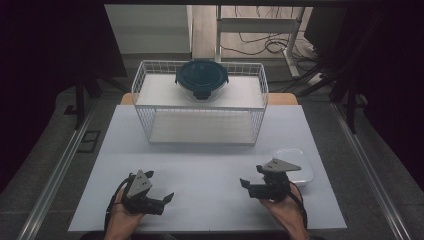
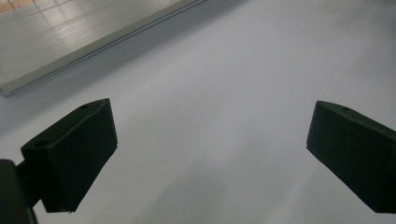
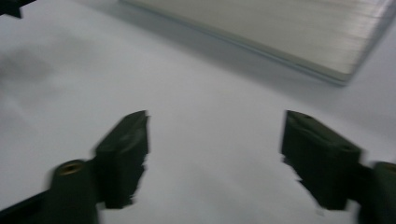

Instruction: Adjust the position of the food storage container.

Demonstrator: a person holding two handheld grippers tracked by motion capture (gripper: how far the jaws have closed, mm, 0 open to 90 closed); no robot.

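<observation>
In the high view my left gripper [image 1: 159, 186] lies low over the near left of the white table top [image 1: 210, 165], held in a hand, its jaws wide apart with nothing between them. My right gripper [image 1: 251, 176] sits at the near right, also in a hand and also open and empty. Bare white surface lies between the black jaws of the left gripper [image 2: 210, 154] in its own view, and the same between those of the right gripper [image 3: 215, 154]. A round clear container with a dark blue lid [image 1: 202, 79] sits in a white wire basket [image 1: 150, 125] at the back.
A white rectangular lidded box [image 1: 300, 162] lies just right of my right gripper. Metal rails [image 1: 55, 170] run along both sides of the table. The right gripper view shows a pale flat slab [image 3: 280, 32] ahead. A rail and grey floor [image 2: 70, 42] lie ahead in the left gripper view.
</observation>
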